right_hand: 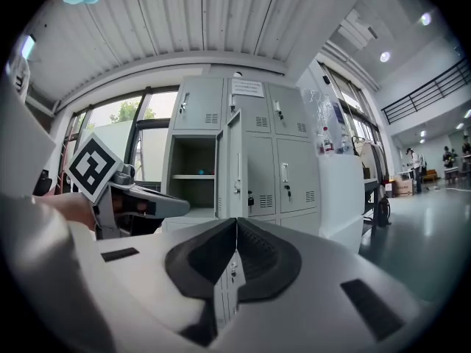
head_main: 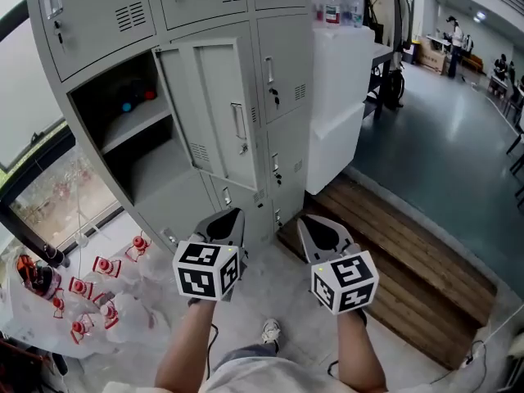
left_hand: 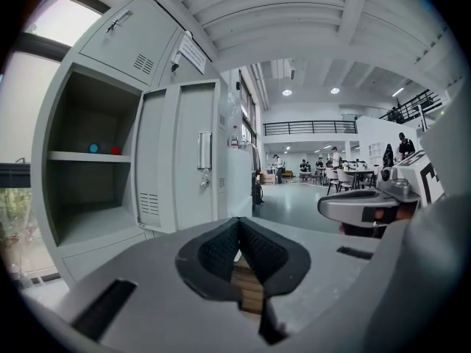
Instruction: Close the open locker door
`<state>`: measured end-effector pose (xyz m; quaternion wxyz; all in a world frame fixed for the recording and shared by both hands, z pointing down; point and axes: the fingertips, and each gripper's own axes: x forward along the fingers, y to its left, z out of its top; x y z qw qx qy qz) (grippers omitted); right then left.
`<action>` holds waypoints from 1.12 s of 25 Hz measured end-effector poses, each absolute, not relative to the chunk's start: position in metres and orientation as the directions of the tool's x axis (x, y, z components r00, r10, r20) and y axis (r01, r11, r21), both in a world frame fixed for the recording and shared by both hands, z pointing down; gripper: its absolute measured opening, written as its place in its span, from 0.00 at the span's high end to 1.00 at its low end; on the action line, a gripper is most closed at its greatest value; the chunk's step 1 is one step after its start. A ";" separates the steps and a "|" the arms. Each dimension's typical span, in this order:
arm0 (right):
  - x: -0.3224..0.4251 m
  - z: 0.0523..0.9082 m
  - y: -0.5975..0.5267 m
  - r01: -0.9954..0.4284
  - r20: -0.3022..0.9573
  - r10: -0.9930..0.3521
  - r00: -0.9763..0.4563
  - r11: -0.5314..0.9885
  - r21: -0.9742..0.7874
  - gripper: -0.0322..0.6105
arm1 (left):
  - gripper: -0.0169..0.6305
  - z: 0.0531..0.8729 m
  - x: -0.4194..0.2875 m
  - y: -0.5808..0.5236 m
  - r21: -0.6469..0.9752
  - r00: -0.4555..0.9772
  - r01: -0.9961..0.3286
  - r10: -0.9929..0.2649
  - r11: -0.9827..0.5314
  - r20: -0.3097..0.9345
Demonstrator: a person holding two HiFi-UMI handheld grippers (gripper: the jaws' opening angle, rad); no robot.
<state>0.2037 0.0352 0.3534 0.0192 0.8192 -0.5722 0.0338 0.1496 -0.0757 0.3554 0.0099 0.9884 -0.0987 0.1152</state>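
The grey locker bank (head_main: 205, 6) has one door (head_main: 214, 109) swung out wide, with a vertical handle (head_main: 238, 122) and a lock below it. Its open compartment (head_main: 131, 129) has a shelf with a blue and a red thing at the back. My left gripper (head_main: 233, 216) and right gripper (head_main: 309, 222) hover side by side below the door, short of it, both shut and holding nothing. In the left gripper view the door (left_hand: 180, 160) stands ahead of the left gripper (left_hand: 239, 223). In the right gripper view the door (right_hand: 234, 168) shows almost edge-on above the right gripper (right_hand: 236, 221).
A white cabinet (head_main: 340, 97) stands right of the lockers, with a wooden platform (head_main: 393, 260) on the floor before it. A clear bag of red and white items (head_main: 98, 289) lies on the floor at the left by a window. People stand far off in the hall.
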 end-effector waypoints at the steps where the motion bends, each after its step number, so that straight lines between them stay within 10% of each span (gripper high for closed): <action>1: 0.211 0.353 0.029 -0.940 0.078 -0.937 0.340 -0.342 -0.007 0.94 | 0.96 0.356 0.156 -0.083 -0.005 0.953 -0.201 -0.197 -0.980 0.230; 28: 0.296 0.312 -0.116 -0.988 -0.021 -0.988 0.156 -0.156 -0.001 0.94 | 0.96 0.348 0.246 -0.236 -0.018 0.939 -0.273 -0.271 -0.962 0.210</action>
